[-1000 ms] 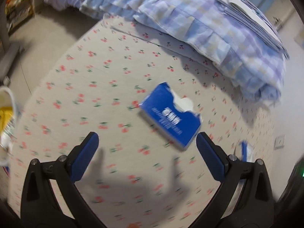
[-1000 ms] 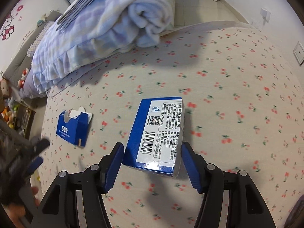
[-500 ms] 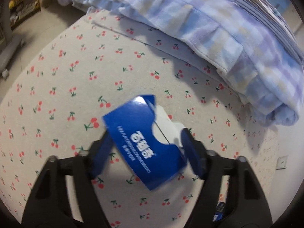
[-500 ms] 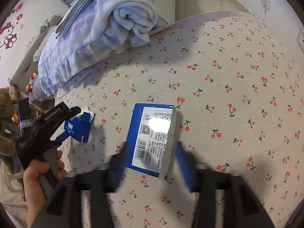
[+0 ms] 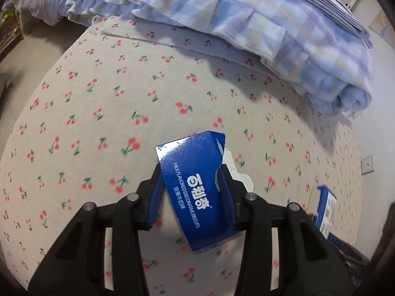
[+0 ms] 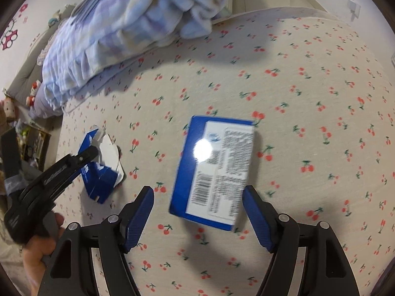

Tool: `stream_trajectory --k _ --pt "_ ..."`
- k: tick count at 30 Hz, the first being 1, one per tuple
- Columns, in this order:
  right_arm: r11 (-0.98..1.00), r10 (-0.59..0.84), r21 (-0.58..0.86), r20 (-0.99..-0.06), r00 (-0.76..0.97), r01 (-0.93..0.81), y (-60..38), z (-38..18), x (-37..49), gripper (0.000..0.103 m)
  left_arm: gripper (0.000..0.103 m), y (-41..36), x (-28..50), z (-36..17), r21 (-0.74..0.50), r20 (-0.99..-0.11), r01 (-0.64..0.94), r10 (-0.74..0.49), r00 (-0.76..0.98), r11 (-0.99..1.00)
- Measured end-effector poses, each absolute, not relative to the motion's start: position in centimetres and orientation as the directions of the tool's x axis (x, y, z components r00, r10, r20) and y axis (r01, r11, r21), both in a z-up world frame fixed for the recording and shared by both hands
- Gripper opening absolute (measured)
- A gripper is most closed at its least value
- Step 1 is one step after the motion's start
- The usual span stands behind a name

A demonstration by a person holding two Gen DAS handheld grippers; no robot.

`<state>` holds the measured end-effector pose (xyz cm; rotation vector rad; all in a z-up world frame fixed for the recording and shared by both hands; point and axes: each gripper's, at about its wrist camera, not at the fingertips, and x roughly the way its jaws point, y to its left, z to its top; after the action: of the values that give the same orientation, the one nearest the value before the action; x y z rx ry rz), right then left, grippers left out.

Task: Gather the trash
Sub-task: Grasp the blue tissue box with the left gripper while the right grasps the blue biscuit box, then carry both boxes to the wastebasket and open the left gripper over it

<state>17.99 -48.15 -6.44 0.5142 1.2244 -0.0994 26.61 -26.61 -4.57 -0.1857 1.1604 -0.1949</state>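
Box (image 5: 201, 192), torn open, glossy blue, white lettering.

On the bed (image 6: 321, 98) two boxes lay side by side, well apart: the torn box (image 6: 101, 170) to the left, between the left tool's (image 5: 192, 192) jaws, the flat box (image 6: 214, 170) just ahead of the right tool (image 6: 197, 215). Behind both lay a folded blanket (image 6: 138, 24).

second box (image 5: 325, 206): half cut off behind the right jaw arm
back label (image 6: 222, 172): print blurred, glare spot
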Motion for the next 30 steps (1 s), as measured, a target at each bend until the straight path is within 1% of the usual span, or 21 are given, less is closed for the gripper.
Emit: stream_trajectory --k 3,7,8,9,10,17,20,22,27,28,30 --pt "0.897 0.181 0.291 -0.928 0.324 0.331 -46.9 -6.9 18.4 0.076 0.045 -25.4 25.5 -4.3 -0.249 -0.888 0.078 -0.260 0.379 0.965" --pt "0.921 0.119 0.224 -0.941 0.317 0.318 -45.9 -7.1 18.5 0.075 0.045 -23.2 24.7 -3.8 -0.258 -0.884 0.103 -0.277 0.377 0.961" --pt "0.925 0.110 0.214 -0.942 0.317 0.315 -45.8 -7.1 18.4 0.073 0.045 -22.8 24.4 -3.7 -0.259 -0.883 0.107 -0.281 0.377 0.960" --pt "0.929 0.098 0.200 -0.944 0.315 0.310 -45.7 -7.1 18.4 0.065 0.045 -22.6 23.9 -3.7 -0.261 -0.881 0.112 -0.284 0.378 0.959" --pt "0.932 0.092 0.193 -0.945 0.314 0.307 -45.6 -7.0 18.3 0.060 0.045 -22.1 23.6 -3.5 -0.264 -0.879 0.117 -0.288 0.379 0.958" --pt "0.908 0.158 0.265 -0.933 0.323 0.324 -46.0 -6.5 17.0 0.060 0.045 -18.9 21.2 -1.7 -0.269 -0.864 0.152 -0.308 0.399 0.951" --pt "0.906 0.171 0.284 -0.923 0.344 0.314 -45.7 -5.4 16.0 0.060 0.045 -17.8 20.1 -0.9 -0.272 -0.853 0.173 -0.320 0.413 0.947" --pt "0.908 0.171 0.287 -0.918 0.357 0.304 -45.3 -4.8 15.5 0.057 0.045 -16.7 19.1 -0.4 -0.277 -0.842 0.189 -0.333 0.425 0.942" --pt "0.909 0.196 0.317 -0.899 0.392 0.272 -43.7 -2.9 14.0 0.057 0.045 -13.5 16.8 -0.1 -0.285 -0.815 0.197 -0.345 0.465 0.938" --pt "0.910 0.198 0.319 -0.896 0.398 0.265 -43.2 -2.6 13.7 0.057 0.045 -13.0 16.6 -0.3 -0.292 -0.820 0.184 -0.345 0.458 0.938" --pt "0.911 0.209 0.328 -0.890 0.406 0.251 -42.3 -2.1 13.1 0.057 0.045 -11.7 16.4 -0.4 -0.349 -0.817 0.152 -0.380 0.435 0.925"
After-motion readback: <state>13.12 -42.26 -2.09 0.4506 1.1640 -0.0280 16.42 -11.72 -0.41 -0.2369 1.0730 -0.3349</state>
